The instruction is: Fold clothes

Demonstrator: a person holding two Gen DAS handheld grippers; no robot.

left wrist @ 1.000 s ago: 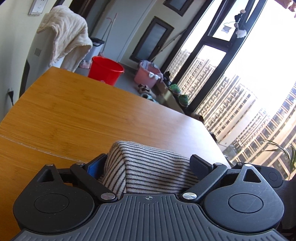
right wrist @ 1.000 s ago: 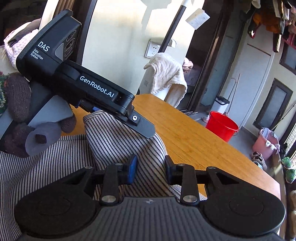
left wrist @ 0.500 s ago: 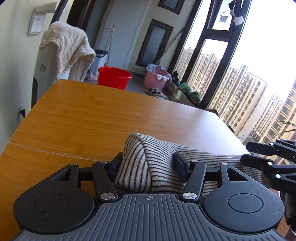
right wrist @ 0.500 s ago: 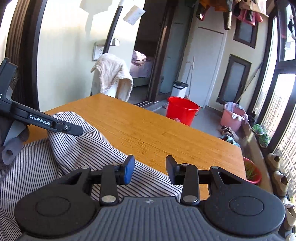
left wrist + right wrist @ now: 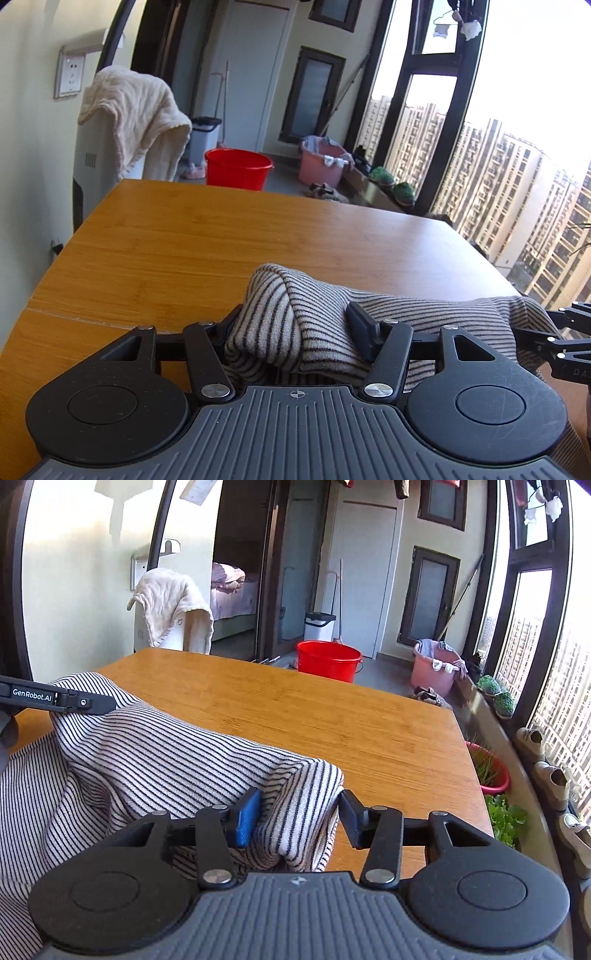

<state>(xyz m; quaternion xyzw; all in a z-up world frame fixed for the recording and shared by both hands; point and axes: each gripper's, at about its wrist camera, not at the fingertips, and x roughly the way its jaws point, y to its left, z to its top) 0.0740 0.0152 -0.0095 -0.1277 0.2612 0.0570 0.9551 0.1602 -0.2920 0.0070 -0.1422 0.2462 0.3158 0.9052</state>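
A beige garment with thin dark stripes [image 5: 424, 306] hangs between my two grippers above the wooden table [image 5: 221, 240]. My left gripper [image 5: 295, 332] has its jaws around a bunched corner of the garment. My right gripper [image 5: 295, 816] has its jaws around the other bunched corner [image 5: 303, 797]. In the right wrist view the left gripper's finger [image 5: 66, 701] lies on the cloth [image 5: 147, 753] at the left. In the left wrist view the right gripper [image 5: 561, 339] shows at the right edge.
A cream towel [image 5: 136, 114] hangs over a white appliance beyond the table's far left corner. A red bucket [image 5: 328, 661] and a pink basin [image 5: 436, 668] stand on the floor behind. Plants and shoes [image 5: 532, 760] line the window side at the right.
Both grippers have moved apart, stretching the striped garment between them. The right gripper now holds a bunched corner. The left gripper's jaws have narrowed on the cloth.
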